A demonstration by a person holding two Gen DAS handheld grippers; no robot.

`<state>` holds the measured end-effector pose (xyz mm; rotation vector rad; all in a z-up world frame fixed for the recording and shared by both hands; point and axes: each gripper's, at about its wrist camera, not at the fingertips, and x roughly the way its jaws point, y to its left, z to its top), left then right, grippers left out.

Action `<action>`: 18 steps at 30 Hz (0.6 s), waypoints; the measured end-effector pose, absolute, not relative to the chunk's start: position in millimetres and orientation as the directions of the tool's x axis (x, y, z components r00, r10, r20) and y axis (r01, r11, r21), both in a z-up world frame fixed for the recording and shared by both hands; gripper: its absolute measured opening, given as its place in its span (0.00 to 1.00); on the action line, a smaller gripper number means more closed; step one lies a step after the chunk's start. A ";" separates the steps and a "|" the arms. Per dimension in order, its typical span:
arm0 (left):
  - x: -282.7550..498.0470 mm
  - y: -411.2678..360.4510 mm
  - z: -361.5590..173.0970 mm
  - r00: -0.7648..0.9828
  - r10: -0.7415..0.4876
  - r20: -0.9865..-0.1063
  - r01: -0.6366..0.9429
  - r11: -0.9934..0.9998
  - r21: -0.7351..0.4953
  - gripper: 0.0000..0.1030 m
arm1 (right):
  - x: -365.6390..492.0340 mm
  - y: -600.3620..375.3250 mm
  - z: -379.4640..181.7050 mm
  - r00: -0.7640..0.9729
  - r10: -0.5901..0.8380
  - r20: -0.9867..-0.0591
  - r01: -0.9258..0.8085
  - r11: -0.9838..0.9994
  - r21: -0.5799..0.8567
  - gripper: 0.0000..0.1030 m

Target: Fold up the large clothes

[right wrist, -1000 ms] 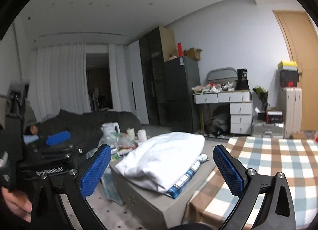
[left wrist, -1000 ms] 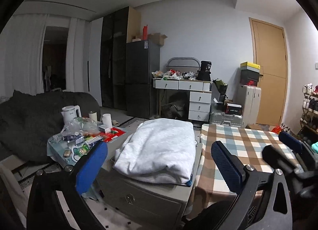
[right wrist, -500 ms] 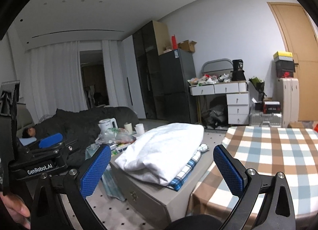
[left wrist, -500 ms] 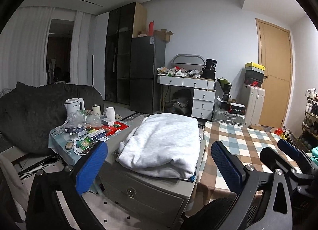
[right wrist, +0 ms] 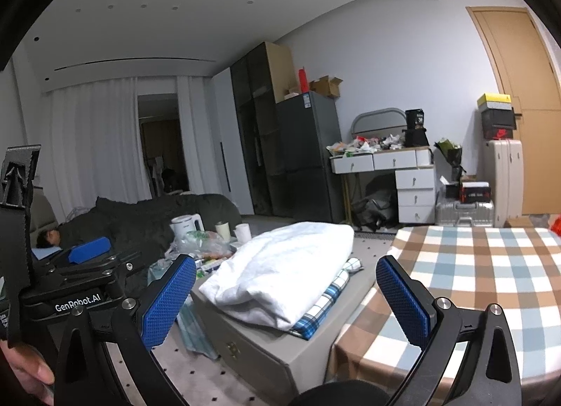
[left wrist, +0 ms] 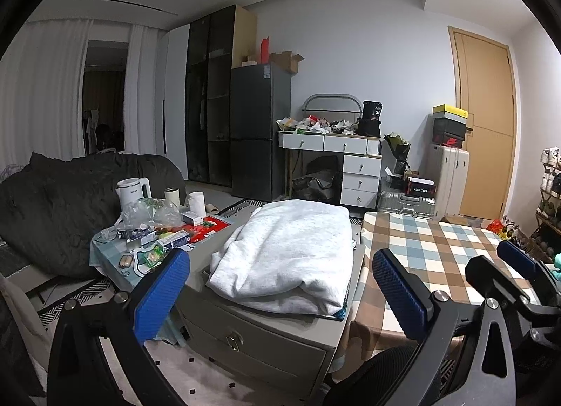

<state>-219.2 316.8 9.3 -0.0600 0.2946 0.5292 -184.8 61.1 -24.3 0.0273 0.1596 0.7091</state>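
A folded white garment (left wrist: 287, 255) (right wrist: 280, 272) lies on top of a grey drawer cabinet (left wrist: 256, 339) (right wrist: 266, 346), with a folded blue plaid cloth (right wrist: 322, 307) under it. My left gripper (left wrist: 280, 290) hangs open in the air well short of the pile, nothing between its blue pads. My right gripper (right wrist: 285, 297) is open too, held back from the cabinet and empty. The right gripper shows at the lower right of the left wrist view (left wrist: 515, 265); the left gripper body sits at the left of the right wrist view (right wrist: 87, 265).
A table with a brown and blue checked cloth (left wrist: 438, 251) (right wrist: 473, 272) stands right of the cabinet. A cluttered low table with a white kettle (left wrist: 133, 192) is on the left, beside a dark sofa (left wrist: 52, 202) where a person lies (right wrist: 49, 234). Fridge, white desk and suitcases stand at the far wall.
Both grippers have tilted slightly upward, so the room sits lower in both views. Both stay open and empty. The garment pile has not moved.
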 end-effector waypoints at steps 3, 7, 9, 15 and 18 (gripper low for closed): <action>-219.2 315.5 10.1 0.822 0.486 -0.296 -0.503 0.864 0.021 0.99 | -185.2 60.3 -24.5 0.747 0.651 -0.137 -0.646 0.759 0.081 1.00; -217.9 314.8 11.5 0.823 0.480 -0.303 -0.497 0.867 0.024 0.99 | -185.9 59.8 -24.5 0.751 0.647 -0.132 -0.643 0.762 0.078 1.00; -217.8 314.8 11.8 0.824 0.479 -0.302 -0.496 0.868 0.024 0.99 | -185.6 59.0 -24.7 0.753 0.644 -0.132 -0.640 0.764 0.081 1.00; -218.4 314.8 12.8 0.830 0.465 -0.307 -0.488 0.873 0.003 0.99 | -184.5 56.1 -26.0 0.754 0.644 -0.131 -0.637 0.765 0.095 1.00; -219.8 313.7 14.4 0.835 0.460 -0.302 -0.484 0.875 -0.005 0.99 | -184.0 55.6 -26.9 0.754 0.643 -0.132 -0.635 0.766 0.099 1.00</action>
